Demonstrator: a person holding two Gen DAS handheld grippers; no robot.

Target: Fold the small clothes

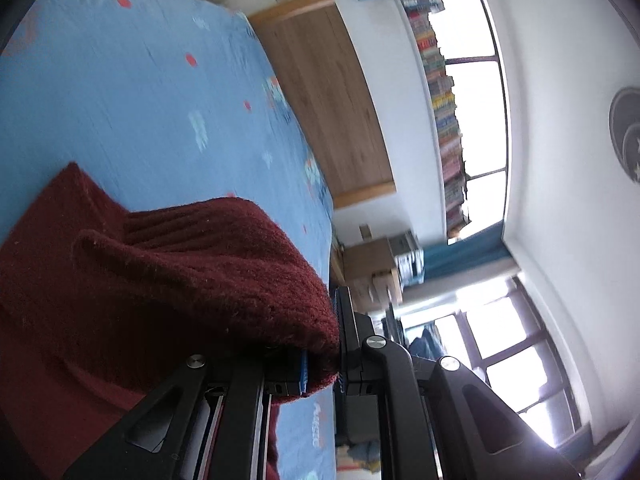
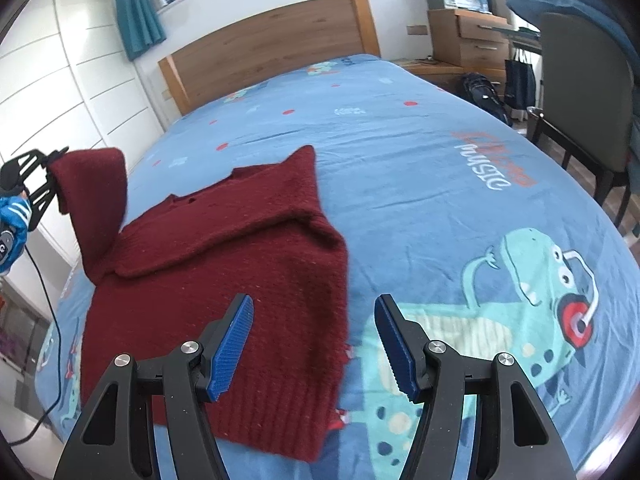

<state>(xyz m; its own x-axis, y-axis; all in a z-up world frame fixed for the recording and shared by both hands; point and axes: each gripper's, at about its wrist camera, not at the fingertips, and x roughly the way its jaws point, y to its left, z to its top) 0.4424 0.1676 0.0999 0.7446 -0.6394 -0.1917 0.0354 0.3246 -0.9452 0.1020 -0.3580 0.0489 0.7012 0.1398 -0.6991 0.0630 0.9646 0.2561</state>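
Observation:
A dark red knit sweater lies on the blue bed cover, its right sleeve folded across the body. My left gripper is shut on the sweater's left sleeve and holds it lifted above the bed at the far left. In the left wrist view the sleeve drapes over my left gripper, pinched between its blue pads. My right gripper is open and empty, hovering above the sweater's lower right edge.
A wooden headboard stands at the far end of the bed. A white wardrobe is at the left. A chair, a drawer unit and bags stand to the right.

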